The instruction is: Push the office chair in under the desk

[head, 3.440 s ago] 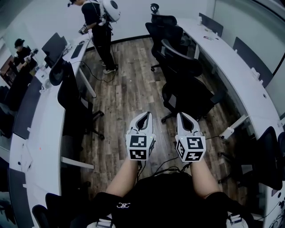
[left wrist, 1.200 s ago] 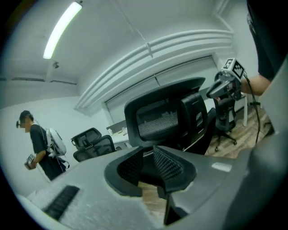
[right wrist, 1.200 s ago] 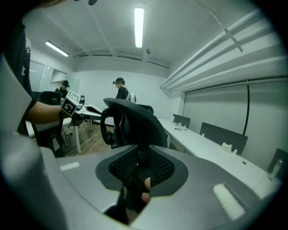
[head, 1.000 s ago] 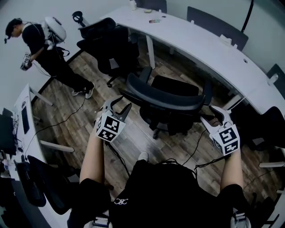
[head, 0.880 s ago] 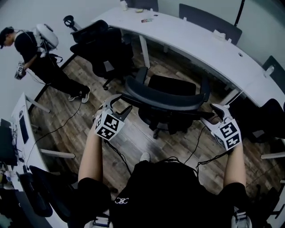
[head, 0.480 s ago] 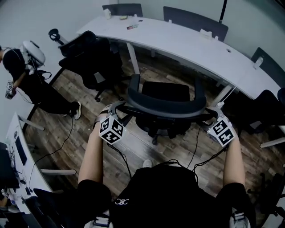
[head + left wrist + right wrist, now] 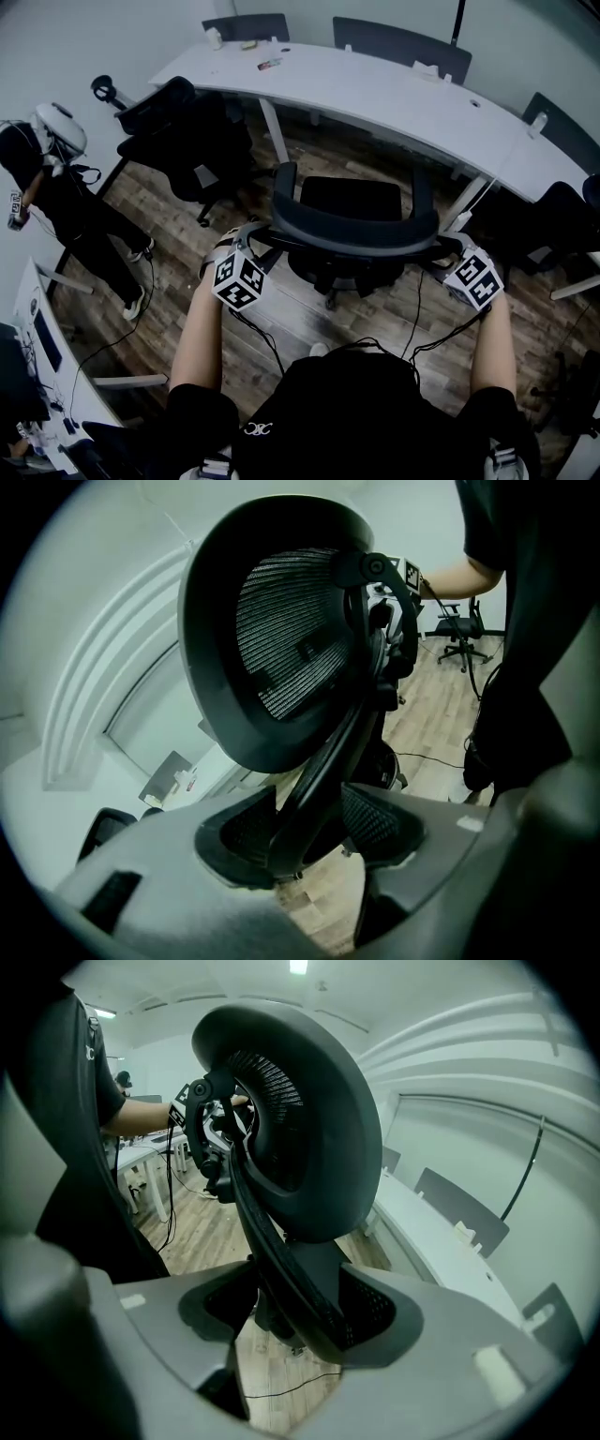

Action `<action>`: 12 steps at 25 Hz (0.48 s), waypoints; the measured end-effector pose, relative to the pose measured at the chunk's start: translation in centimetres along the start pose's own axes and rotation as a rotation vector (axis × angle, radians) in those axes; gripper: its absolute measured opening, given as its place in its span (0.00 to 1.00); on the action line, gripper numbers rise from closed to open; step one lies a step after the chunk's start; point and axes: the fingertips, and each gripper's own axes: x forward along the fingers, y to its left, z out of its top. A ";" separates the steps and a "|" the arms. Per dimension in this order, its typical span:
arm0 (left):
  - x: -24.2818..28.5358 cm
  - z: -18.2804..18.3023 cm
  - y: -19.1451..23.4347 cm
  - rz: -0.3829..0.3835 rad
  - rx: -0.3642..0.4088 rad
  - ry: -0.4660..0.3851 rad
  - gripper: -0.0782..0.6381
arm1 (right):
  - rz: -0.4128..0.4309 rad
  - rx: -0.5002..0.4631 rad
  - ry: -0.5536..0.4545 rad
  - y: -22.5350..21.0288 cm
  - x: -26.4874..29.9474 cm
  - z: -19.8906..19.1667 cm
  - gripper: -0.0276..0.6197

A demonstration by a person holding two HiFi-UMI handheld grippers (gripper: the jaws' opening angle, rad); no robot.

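Your office chair (image 7: 349,199) stands facing the curved white desk (image 7: 394,94), seat near its edge but not under it. Left gripper (image 7: 251,239) and right gripper (image 7: 450,248) have just been closing; each now pinches the backrest (image 7: 354,228) frame, one per side.

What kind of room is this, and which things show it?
Probably a shared office: a long curved white desk, a mesh-backed office chair facing it, and a second black chair alongside.
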 end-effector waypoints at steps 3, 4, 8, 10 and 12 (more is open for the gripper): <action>0.4 -0.2 0.8 -0.011 0.001 -0.013 0.42 | -0.030 0.015 -0.011 -0.2 0.4 0.4 0.49; 0.6 -0.2 1.0 -0.012 0.002 -0.019 0.42 | -0.040 0.021 -0.013 -0.4 0.5 0.4 0.49; 1.6 -0.5 2.6 -0.006 0.006 -0.047 0.43 | -0.062 0.046 -0.010 -1.1 1.5 1.0 0.50; 2.3 -0.6 3.6 -0.008 0.007 -0.050 0.42 | -0.068 0.062 -0.005 -1.6 2.1 1.4 0.50; 3.0 -0.6 4.3 -0.016 0.013 -0.052 0.42 | -0.074 0.080 0.000 -2.1 2.5 1.6 0.50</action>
